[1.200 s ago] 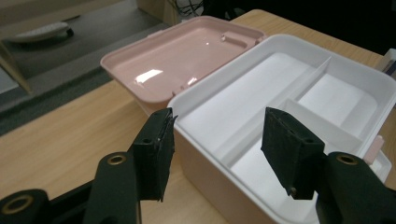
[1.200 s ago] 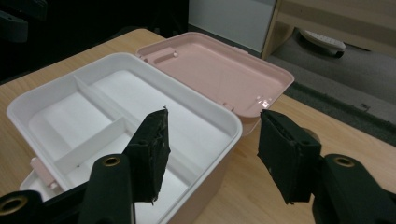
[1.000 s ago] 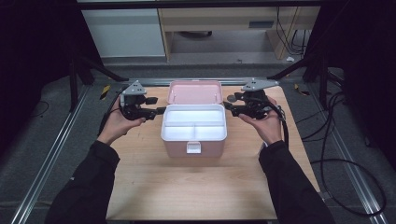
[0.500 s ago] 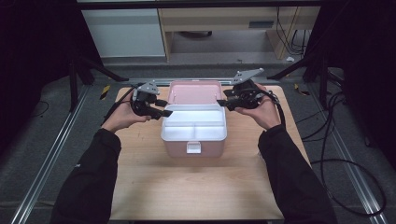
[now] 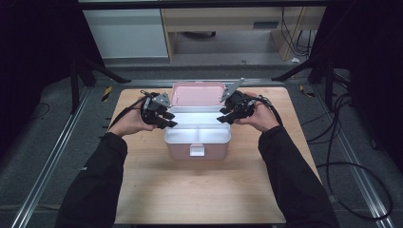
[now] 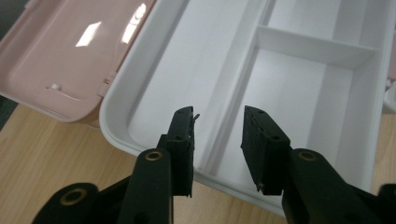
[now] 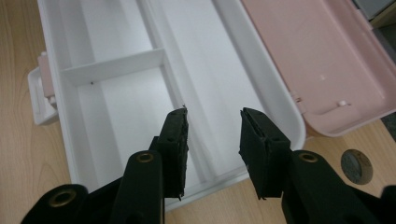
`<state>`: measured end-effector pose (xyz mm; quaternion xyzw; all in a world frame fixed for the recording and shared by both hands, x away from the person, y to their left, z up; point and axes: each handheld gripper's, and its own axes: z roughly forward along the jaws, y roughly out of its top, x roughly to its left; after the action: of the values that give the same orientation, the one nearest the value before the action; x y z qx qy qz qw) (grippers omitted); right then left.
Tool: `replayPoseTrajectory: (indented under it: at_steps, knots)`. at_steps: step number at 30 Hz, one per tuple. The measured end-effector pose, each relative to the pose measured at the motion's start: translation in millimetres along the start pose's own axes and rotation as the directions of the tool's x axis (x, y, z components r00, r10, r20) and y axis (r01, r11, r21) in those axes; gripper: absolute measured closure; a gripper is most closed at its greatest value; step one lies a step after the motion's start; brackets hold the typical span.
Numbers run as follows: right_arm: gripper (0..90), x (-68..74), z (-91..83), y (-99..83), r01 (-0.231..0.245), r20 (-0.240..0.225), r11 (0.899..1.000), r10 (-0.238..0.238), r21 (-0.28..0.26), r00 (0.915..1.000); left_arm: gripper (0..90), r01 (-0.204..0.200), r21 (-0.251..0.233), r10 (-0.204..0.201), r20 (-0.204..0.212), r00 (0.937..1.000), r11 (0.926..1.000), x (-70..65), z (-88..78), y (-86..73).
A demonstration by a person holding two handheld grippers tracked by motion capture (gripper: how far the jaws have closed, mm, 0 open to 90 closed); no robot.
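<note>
High view: box (image 5: 197,135) mid-desk, pink lid (image 5: 198,93) open toward the far edge; my left gripper (image 5: 163,117) and right gripper (image 5: 228,114) flank its ends.
Left gripper view: jaws closing, gripping nothing, straddling the white tray (image 6: 154,70)'s divider.
Right gripper view: same; probably to lift the tray level.

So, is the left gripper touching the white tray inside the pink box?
Cannot tell. In the left gripper view the left gripper, jaws just closing, straddles the white tray divider with nothing clamped, but no plain gap or contact shows.
</note>
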<state>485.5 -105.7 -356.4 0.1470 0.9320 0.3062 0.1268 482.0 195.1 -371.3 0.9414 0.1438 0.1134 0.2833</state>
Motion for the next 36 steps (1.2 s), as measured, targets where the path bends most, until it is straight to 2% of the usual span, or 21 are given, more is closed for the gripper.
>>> replayPoseTrajectory:
  at_steps: [5, 8, 13, 18, 23, 28, 31, 35, 36]
  knots:
    - [66.4, 6.5, 14.1, 1.9, 0.03, -0.042, 0.997, -0.027, 0.076, 0.9988, 68.4, -0.015, 0.059, 0.014, 0.012, 0.9998, 0.9982, 1.1, 5.3, 1.0]
    - [68.2, 5.8, 20.8, 0.2, 0.032, -0.048, 0.993, -0.027, 0.11, 0.9985, 70.9, -0.019, 0.085, 0.017, 0.028, 0.9995, 0.9962, 1.2, 9.5, 1.5]
    - [71.0, 1.8, 26.8, -5.8, 0.031, -0.048, 0.989, -0.024, 0.147, 0.9985, 71.7, -0.037, 0.119, 0.034, 0.029, 0.999, 0.9922, 2.5, 17.0, 4.9]
    - [77.6, -1.4, 31.2, -8.2, 0.035, -0.072, 0.988, -0.025, 0.15, 0.9971, 75.8, -0.042, 0.124, 0.036, 0.047, 0.9982, 0.9915, 5.2, 22.6, 4.5]
    - [79.0, -2.3, 39.3, -7.1, 0.051, -0.081, 0.984, -0.038, 0.169, 0.996, 78.3, -0.05, 0.126, 0.044, 0.053, 0.9976, 0.9908, 6.4, 24.9, 4.1]
    - [79.8, -4.7, 40.1, -7.7, 0.042, -0.098, 0.985, -0.026, 0.165, 0.9948, 79.3, -0.047, 0.121, 0.038, 0.075, 0.9965, 0.9916, 9.2, 25.3, 3.9]
    - [80.1, -4.8, 40.2, -6.8, 0.043, -0.101, 0.984, -0.026, 0.173, 0.9945, 79.9, -0.056, 0.144, 0.043, 0.088, 0.9952, 0.9879, 10.8, 25.8, 6.9]
    - [80.8, -6.8, 40.6, -6.8, 0.034, -0.117, 0.984, -0.014, 0.174, 0.9931, 81.3, -0.107, 0.175, 0.091, 0.096, 0.9912, 0.9787, 9.9, 26.4, 11.1]
    - [81.4, -7.5, 40.5, -5.4, 0.031, -0.126, 0.982, -0.007, 0.187, 0.992, 82.0, -0.115, 0.183, 0.098, 0.095, 0.9906, 0.9764, 9.5, 26.5, 12.0]
